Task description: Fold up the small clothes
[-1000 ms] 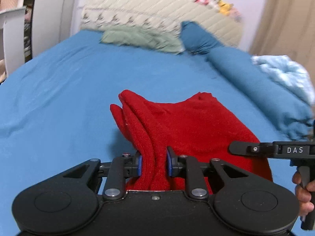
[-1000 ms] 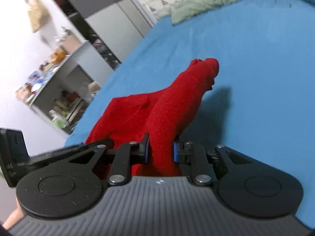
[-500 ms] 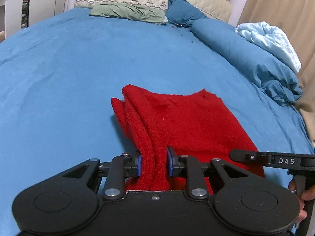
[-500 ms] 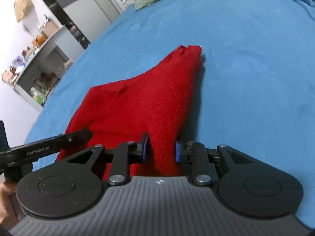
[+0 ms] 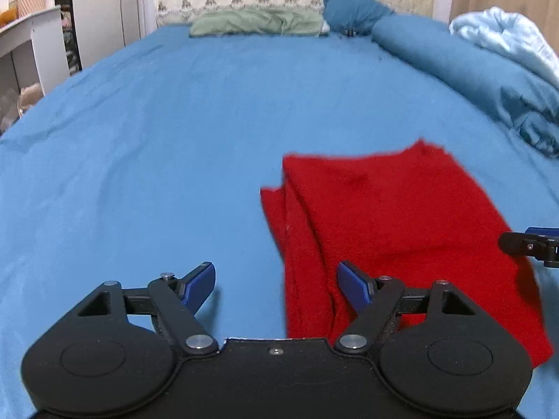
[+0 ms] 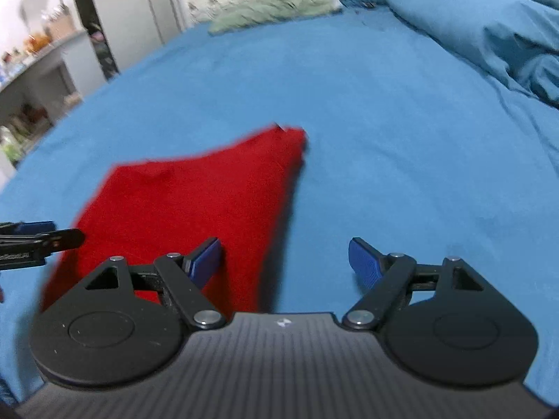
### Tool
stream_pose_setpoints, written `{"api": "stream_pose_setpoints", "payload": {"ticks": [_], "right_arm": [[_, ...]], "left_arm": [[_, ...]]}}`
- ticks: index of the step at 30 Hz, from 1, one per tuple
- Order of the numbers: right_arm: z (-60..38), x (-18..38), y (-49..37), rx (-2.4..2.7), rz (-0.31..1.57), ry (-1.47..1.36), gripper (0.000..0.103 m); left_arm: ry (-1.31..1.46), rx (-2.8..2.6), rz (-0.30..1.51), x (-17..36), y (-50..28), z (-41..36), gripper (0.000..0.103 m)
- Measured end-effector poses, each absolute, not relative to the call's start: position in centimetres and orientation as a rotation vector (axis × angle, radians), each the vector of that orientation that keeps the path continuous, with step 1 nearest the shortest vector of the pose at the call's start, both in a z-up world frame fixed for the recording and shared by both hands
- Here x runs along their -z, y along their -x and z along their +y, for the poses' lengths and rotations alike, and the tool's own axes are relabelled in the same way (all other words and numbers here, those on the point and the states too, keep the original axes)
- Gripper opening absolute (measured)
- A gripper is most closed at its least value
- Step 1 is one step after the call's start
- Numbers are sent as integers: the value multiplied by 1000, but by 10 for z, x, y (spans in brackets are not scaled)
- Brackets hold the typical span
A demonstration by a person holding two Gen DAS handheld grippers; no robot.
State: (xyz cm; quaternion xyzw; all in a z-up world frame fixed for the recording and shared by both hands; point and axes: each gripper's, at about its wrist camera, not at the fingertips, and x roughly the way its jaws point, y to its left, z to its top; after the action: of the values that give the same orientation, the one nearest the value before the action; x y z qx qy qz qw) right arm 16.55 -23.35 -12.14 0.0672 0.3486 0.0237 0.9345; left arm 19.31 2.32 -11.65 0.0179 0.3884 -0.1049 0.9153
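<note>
Tools (image 5: pixel 276 284) (image 6: pixel 284 262) spread wide over red garment (image 5: pixel 394 230).

the folded garment (image 5: pixel 394 223) lies on the bed (image 5: pixel 174 111), pillows (image 5: pixel 258 22) behind it, duvet (image 5: pixel 464 66) right.

No legible text; lettering on left tool (image 6: pixel 35 241) arm too blurred to read

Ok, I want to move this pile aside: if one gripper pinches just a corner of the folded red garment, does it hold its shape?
Probably not. The red garment looks like soft knit lying in loose layers on the bed, so it would likely droop and unfold. It seems light. Its fuzzy surface should grip the pads rather than slip.
</note>
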Motion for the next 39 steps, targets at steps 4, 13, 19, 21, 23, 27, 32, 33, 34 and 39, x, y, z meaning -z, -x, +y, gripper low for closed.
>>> {"api": "stream_pose_setpoints", "payload": {"ticks": [4,13,19,21,23,27,32,33,34,39], "right_arm": [[-234,143,-172,-25,753,-146,96],[-229,93,-137,-47,654,-129,96],[-215,12,-76,-19,589,-80,103],[-208,-11,-55,6,577,-65,103],[-201,-30,-32,30,573,-56,103],[-189,-47,8,64,592,-37,103],[-180,-41,44,70,649,-46,103],[-180,-38,48,75,659,-44,103],[-178,-34,52,81,670,-40,103],[-177,-15,66,89,721,-57,103]], "left_arm": [[-43,209,797,122,-197,22,83],[-71,191,731,58,-162,26,79],[-52,195,657,-18,-99,31,103],[-50,192,635,-39,-75,32,103],[-46,180,646,-52,-57,32,103],[-11,170,685,-60,-26,38,103],[-34,147,704,-54,3,38,103],[-40,144,709,-51,8,39,103],[-42,140,714,-49,13,38,103],[-51,136,738,-34,24,36,103]]}}
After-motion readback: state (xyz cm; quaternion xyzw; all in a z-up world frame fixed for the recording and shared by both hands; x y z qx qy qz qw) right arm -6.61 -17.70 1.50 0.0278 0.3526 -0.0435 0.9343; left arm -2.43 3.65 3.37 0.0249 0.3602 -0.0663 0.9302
